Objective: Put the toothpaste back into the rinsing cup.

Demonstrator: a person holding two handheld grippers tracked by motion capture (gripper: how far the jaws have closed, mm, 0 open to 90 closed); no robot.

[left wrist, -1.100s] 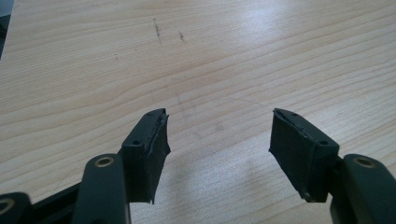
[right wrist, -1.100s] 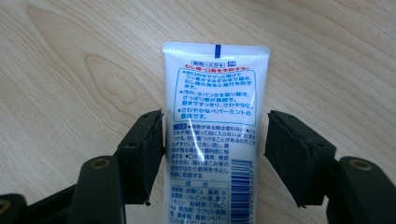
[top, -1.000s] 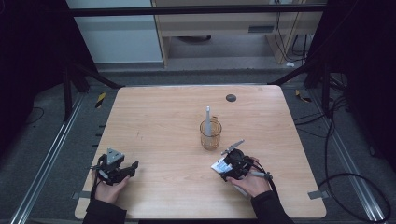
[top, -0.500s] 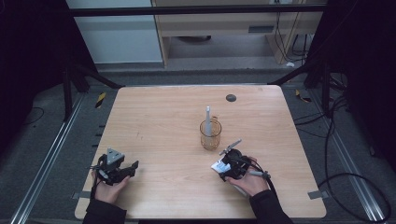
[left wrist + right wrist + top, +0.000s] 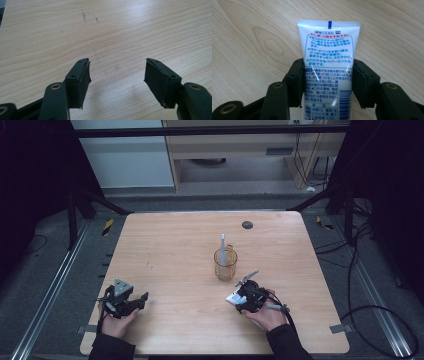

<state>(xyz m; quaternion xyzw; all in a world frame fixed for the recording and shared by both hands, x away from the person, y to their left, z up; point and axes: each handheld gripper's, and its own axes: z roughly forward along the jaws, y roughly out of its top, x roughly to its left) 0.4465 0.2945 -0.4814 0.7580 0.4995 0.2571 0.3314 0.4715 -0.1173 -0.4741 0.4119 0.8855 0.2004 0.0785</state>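
A white toothpaste tube [image 5: 328,50] with blue print lies flat end away from the camera, with my right gripper [image 5: 327,75] shut on its sides just above the wooden table. In the high view this right gripper [image 5: 239,298] sits at the front right, the tube [image 5: 232,298] showing white at its tip. A clear glass cup [image 5: 225,266] stands just beyond it, holding an upright white stick-like item [image 5: 222,244]. My left gripper [image 5: 141,298] rests at the front left, and the left gripper [image 5: 117,72] is open over bare wood.
The wooden table [image 5: 165,245] has a small dark round spot [image 5: 247,225] near its far edge. Faint scuff marks [image 5: 83,15] show ahead of the left gripper. Black frame bars and cables surround the table on the floor.
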